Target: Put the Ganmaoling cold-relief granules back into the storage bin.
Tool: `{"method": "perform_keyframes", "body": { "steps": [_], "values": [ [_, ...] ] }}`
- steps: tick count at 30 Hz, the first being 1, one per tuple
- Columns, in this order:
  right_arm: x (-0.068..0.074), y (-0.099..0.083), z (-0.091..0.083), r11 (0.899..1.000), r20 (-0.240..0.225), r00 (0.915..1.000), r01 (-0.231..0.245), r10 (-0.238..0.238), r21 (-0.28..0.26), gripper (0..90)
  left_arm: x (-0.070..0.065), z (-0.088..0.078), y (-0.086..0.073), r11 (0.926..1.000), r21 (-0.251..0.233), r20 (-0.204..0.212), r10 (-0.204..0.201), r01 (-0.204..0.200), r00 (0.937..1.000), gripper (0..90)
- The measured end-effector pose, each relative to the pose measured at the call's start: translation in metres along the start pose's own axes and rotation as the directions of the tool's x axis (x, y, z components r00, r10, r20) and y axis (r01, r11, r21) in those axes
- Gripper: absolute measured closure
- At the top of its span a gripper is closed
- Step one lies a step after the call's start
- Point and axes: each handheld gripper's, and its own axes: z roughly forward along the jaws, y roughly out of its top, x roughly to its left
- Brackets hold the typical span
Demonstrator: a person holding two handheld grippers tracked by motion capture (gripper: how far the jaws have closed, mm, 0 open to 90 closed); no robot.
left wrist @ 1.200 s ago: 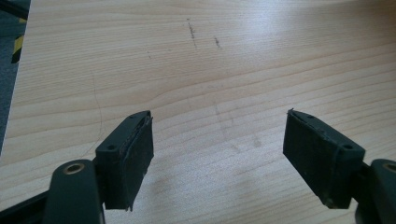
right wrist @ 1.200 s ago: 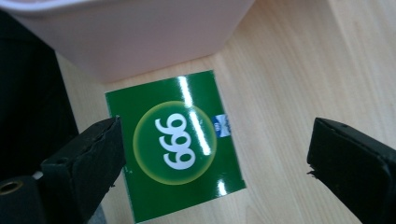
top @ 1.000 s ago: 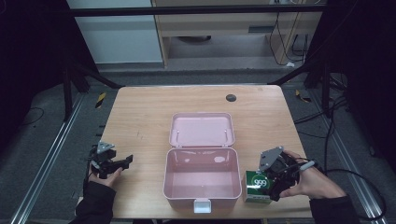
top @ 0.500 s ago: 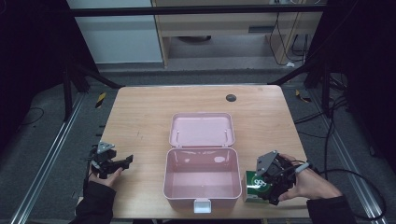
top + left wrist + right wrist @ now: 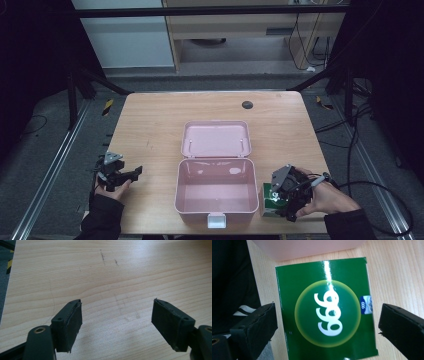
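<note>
Wooden table is seen from the high view, with the left gripper held low near its left edge in the person's left hand. In the left gripper view, the left gripper is shown with its jaws spread wide over bare wood grain, nothing being held between them. At the middle of the table a pink box is set open, its lid laid back flat on the far side, and its inside looks bare. Just to the right of the box, touching or nearly touching its wall, a green carton is placed near the front edge. The right gripper is held over that carton by the right hand. In the right gripper view, the green carton, marked with white numerals in a yellow-green circle, is seen lying between the parted jaws of the right gripper; the jaws are kept apart on either side of it and are not pressed against it. A small dark disc is seen far back on the table.
</note>
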Motion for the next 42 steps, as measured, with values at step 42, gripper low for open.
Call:
{"method": "perform_keyframes", "body": {
  "steps": [42],
  "values": [
    [-0.008,-0.006,0.026,1.000,-0.087,0.9961,-0.012,0.014,0.028,15.9,0.000,0.000,0.000,1.0000,0.000,0.000,0.003,-0.003,1.0000,24.0]
  ]
}}
